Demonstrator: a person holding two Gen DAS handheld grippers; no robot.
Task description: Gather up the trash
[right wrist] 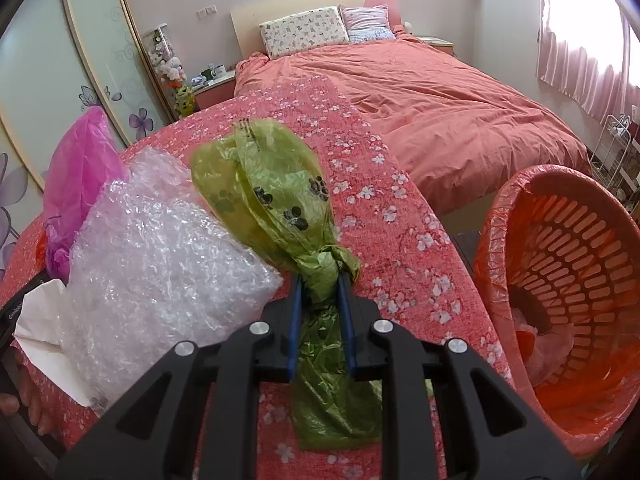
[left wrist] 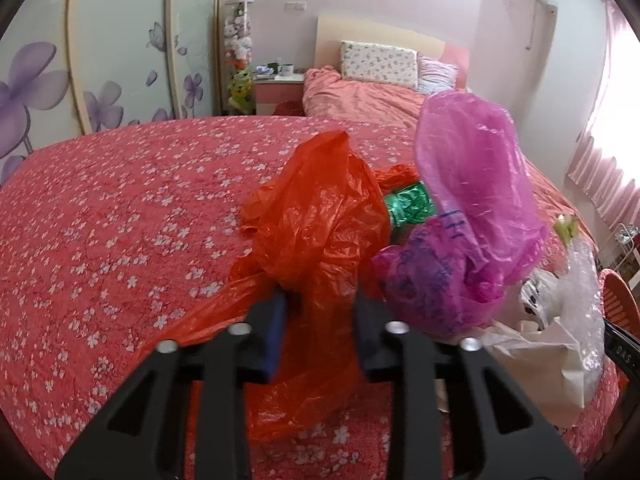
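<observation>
Big floral cloth (left wrist: 100, 220) spreads across the table, the bed (right wrist: 440, 100) lying beyond it. Off the cloth's right edge sits the orange basket (right wrist: 568, 264), lined with an orange bag, tilted toward the camera, a scrap or two in its bottom. On the cloth, bubble wrap (right wrist: 160, 264) bulks up left of the right gripper (right wrist: 320, 300), with white paper tucked under it. The pink bag (left wrist: 472, 208) stands puffed up beside the red bag (left wrist: 320, 224), a green wrapper (left wrist: 408, 204) wedged between them. Left gripper (left wrist: 320, 320) has the red bag pinched between its pads. Right gripper is clamped on the green bag (right wrist: 276, 196) just below its knot.
</observation>
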